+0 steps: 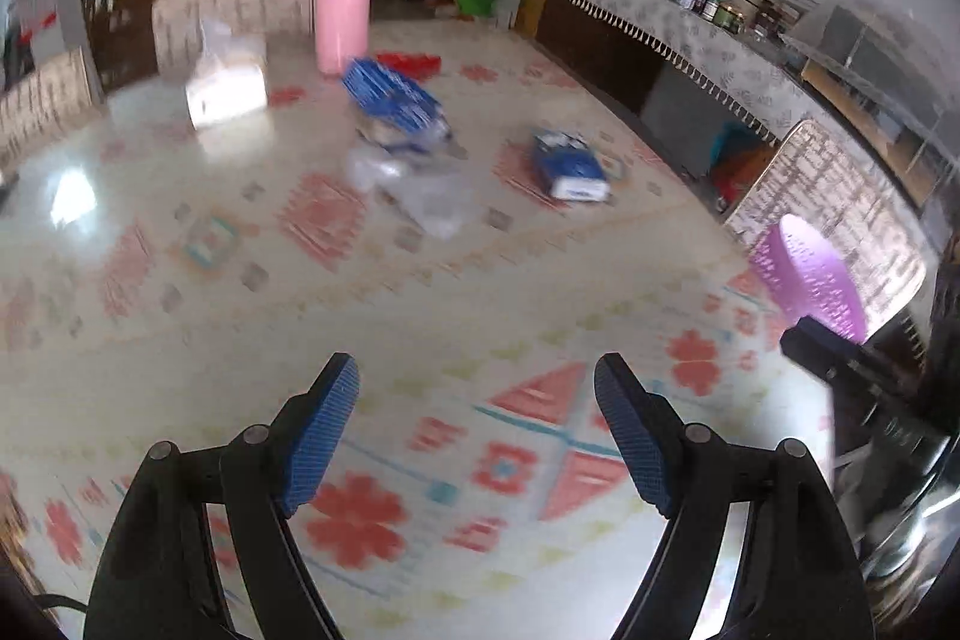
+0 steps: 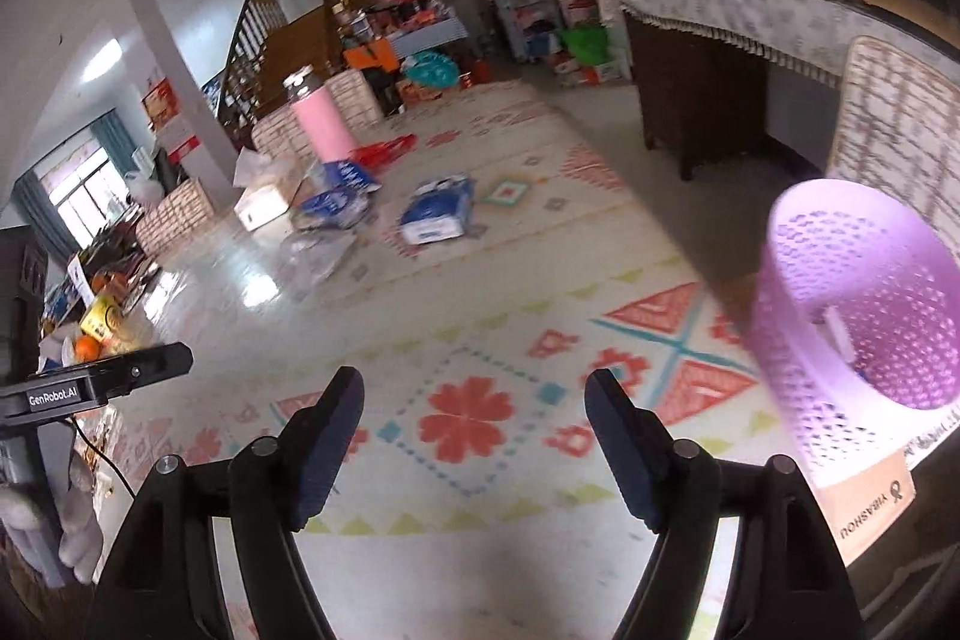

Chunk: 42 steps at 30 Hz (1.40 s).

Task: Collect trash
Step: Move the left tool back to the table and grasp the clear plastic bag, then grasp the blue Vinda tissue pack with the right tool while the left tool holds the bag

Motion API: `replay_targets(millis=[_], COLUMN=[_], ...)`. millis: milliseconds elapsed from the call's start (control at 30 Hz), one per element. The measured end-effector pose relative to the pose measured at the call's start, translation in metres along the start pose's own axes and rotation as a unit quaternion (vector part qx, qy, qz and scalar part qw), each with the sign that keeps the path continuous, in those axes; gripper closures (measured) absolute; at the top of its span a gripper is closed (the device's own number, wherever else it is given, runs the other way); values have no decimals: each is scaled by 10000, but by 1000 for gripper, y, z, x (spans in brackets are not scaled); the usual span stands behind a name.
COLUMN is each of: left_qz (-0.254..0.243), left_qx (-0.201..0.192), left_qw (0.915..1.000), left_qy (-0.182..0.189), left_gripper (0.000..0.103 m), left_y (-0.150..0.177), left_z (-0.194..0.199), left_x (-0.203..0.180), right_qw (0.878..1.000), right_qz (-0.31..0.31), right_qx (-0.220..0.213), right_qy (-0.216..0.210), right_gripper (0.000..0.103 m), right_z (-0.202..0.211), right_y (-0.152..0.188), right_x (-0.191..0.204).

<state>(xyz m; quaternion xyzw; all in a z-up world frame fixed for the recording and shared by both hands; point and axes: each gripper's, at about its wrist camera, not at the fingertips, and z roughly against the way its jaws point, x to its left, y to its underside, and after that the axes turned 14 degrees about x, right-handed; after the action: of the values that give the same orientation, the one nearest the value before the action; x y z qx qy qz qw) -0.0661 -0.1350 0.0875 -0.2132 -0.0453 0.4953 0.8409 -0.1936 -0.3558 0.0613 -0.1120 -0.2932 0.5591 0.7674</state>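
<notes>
The left gripper (image 1: 477, 424) hangs above the desk with the flowery patterned cloth (image 1: 420, 292), near its close edge. Its blue ridged fingers (image 1: 318, 436) are spread wide and hold nothing. The right gripper (image 2: 474, 439) hangs there too, fingers wide apart and empty. Far up the desk lie a flat blue and white packet (image 2: 437, 211), a crumpled blue wrapper (image 1: 393, 94) and a clear bit of plastic (image 1: 420, 190), maybe a bag. The purple holey plastic basket (image 2: 864, 316) sits at the right edge, tipped over a little.
</notes>
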Motion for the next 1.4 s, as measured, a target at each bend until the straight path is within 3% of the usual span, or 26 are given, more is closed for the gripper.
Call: replay_targets(millis=[200, 467, 600, 833, 1067, 1133, 1167, 1400], left_qz=[453, 180, 267, 860, 945, 1005, 1005, 788], left_qx=[528, 609, 643, 572, 893, 835, 797, 418], left_qw=[9974, 9941, 9939, 9904, 9871, 9860, 9863, 9923], left_qy=[-176, -883, -853, -915, -935, -1037, -1039, -865], left_gripper=[23, 23, 23, 23, 23, 42, 63, 67], left_y=[-12, -56, -87, -143, -160, -157, -155, -113], left_z=[-26, -54, -72, -105, -142, -141, -138, -89], left_x=[36, 36, 40, 56, 51, 48, 47, 33], right_qw=[9998, 9985, 9962, 9943, 9959, 9961, 9963, 9968], right_qz=[-41, -218, -411, -408, -184, -119, -104, -110], right_qx=[45, 125, 106, 191, 153, 165, 171, 188], right_qy=[-163, -480, -756, -971, -875, -854, -840, -763], right_gripper=[23, 22, 22, 21, 20, 19, 19, 19], right_z=[-35, -61, -61, -64, -64, -65, -65, -66], right_y=[-17, -23, -22, -21, -20, -20, -20, -21], right_x=[12, 6, -5, -8, 1, 3, 3, 3])
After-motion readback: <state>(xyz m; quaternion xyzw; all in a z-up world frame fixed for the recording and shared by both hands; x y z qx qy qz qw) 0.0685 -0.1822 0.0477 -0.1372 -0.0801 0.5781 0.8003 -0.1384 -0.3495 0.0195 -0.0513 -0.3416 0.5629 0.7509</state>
